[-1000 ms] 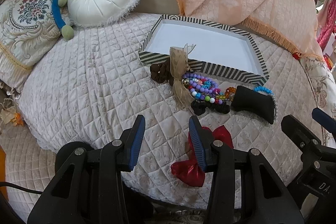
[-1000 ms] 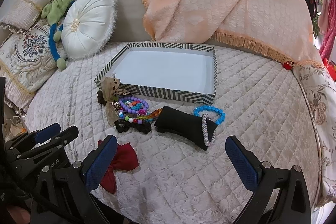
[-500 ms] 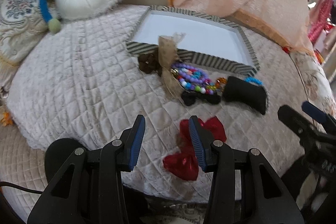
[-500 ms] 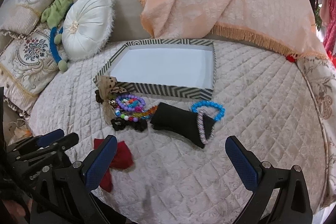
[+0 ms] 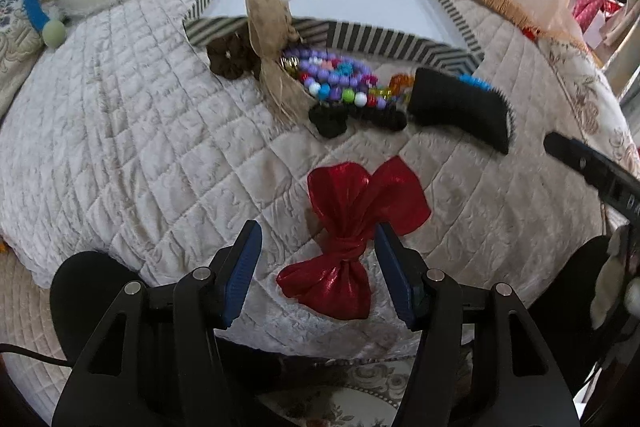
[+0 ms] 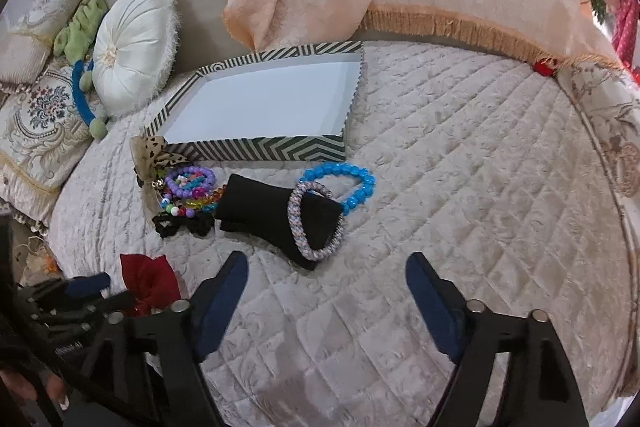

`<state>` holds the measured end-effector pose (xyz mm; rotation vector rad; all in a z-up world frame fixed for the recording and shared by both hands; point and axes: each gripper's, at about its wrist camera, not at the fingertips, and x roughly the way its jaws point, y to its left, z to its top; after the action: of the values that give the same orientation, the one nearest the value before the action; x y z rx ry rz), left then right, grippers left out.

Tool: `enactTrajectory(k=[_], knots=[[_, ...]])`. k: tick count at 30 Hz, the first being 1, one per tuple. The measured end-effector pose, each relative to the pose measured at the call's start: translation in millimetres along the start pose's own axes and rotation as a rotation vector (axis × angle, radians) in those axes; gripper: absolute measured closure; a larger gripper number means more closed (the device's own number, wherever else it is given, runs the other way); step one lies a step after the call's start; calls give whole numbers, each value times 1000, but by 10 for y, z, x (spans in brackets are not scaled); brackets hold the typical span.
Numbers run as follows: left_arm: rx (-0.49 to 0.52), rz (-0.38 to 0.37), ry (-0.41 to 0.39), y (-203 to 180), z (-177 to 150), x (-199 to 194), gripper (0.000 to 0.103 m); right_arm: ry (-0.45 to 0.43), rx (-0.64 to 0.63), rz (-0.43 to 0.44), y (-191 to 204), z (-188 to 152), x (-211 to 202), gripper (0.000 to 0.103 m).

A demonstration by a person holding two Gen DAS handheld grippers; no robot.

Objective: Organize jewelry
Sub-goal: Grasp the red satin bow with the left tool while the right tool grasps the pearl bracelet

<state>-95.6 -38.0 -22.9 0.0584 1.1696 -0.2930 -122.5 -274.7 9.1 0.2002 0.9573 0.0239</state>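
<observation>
Left gripper (image 5: 318,253) lower than 1 s ago, jaws opening wide, now straddling knot of red bow (image 5: 354,233); pads not touching yet. Likely first pickup.

Right gripper (image 6: 326,285) nearer black bracelet pillow (image 6: 276,213), jaws closing, nothing between them.

Striped tray (image 6: 256,149) empty; bead bracelets (image 5: 340,83), blue bracelet (image 6: 352,183) on quilt (image 6: 460,187) beside tray.
</observation>
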Motion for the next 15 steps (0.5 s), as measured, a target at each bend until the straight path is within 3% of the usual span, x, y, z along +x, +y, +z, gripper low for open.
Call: enactTrajectory(k=[4, 12, 15], knots=[[9, 31, 30, -3, 1, 143, 44, 13, -23, 28, 51, 57, 123, 46], [25, 25, 45, -72, 33, 296, 44, 30, -15, 82, 23, 115, 336, 64], [38, 31, 44, -101, 63, 361, 44, 37, -8, 107, -22, 112, 404, 75]])
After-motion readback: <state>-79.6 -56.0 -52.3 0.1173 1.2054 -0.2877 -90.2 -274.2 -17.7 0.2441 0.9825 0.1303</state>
